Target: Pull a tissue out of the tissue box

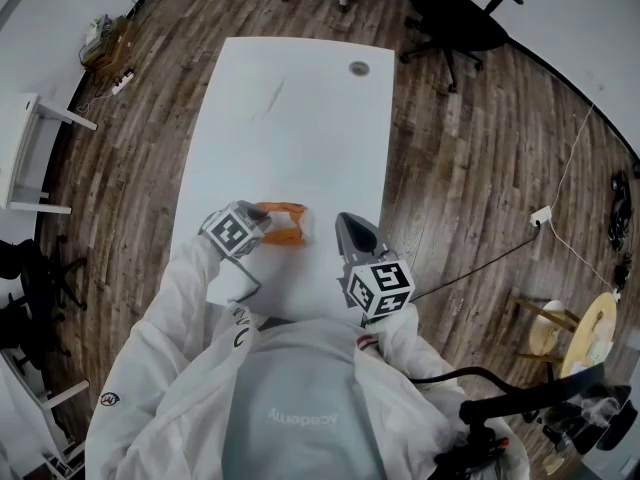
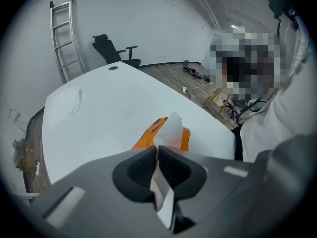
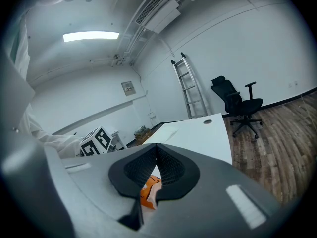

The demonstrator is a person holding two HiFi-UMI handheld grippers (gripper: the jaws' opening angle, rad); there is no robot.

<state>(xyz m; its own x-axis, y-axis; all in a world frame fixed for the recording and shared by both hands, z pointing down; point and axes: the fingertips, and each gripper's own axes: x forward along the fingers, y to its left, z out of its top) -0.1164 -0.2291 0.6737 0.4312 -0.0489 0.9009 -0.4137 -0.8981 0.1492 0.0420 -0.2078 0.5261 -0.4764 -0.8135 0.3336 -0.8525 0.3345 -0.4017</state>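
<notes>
An orange tissue box (image 1: pixel 285 226) lies on the white table (image 1: pixel 300 118) close to the near edge. My left gripper (image 1: pixel 263 220) points steeply down over the box's left end. In the left gripper view the left gripper (image 2: pixel 157 151) is shut on a white tissue (image 2: pixel 170 129) that rises from the orange tissue box (image 2: pixel 148 138) and runs back between the pads. My right gripper (image 1: pixel 345 224) hovers to the right of the box, shut with nothing in it. The right gripper view shows the right gripper (image 3: pixel 156 148) with its pads touching and the orange tissue box (image 3: pixel 148 190) beyond them.
A round cable hole (image 1: pixel 359 68) sits at the table's far end. A black office chair (image 1: pixel 455 13) stands on the wood floor past the far right corner. There is a white side table (image 1: pixel 30 153) at the left, a ladder (image 3: pixel 190 90) against the wall, and a wooden stool (image 1: pixel 590 333) at the right.
</notes>
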